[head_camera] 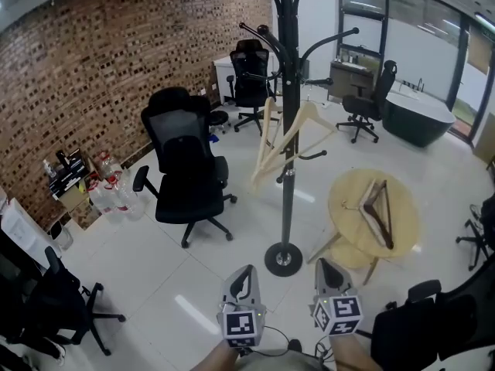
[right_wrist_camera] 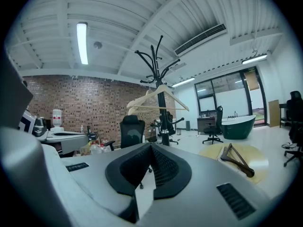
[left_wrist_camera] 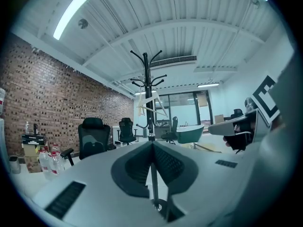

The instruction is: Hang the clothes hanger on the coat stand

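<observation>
Two grippers sit low in the head view, each with its jaws pressed together and nothing between them. The left gripper is just left of the stand's foot and the right gripper just right of it. Both point roughly level toward the stand, which rises ahead between them, near but not touched.

Pale hangers hang tilted from the stand's arms. To the right of the stand is a round table. A dark hanger lies flat on it, well apart from the stand.

So some hangers already hang where the task wants one, and one does not. Which of them the task means cannot be told from here.

If it is the dark hanger, it lies ahead and to the right of the right gripper, which is clearly the nearer. The left gripper would have to cross in front of the stand's foot to reach it. The dark hanger's long bar runs away from the person, nearly in line with the right gripper's pointing. A grip on it would therefore call for parted jaws set across that bar.
</observation>
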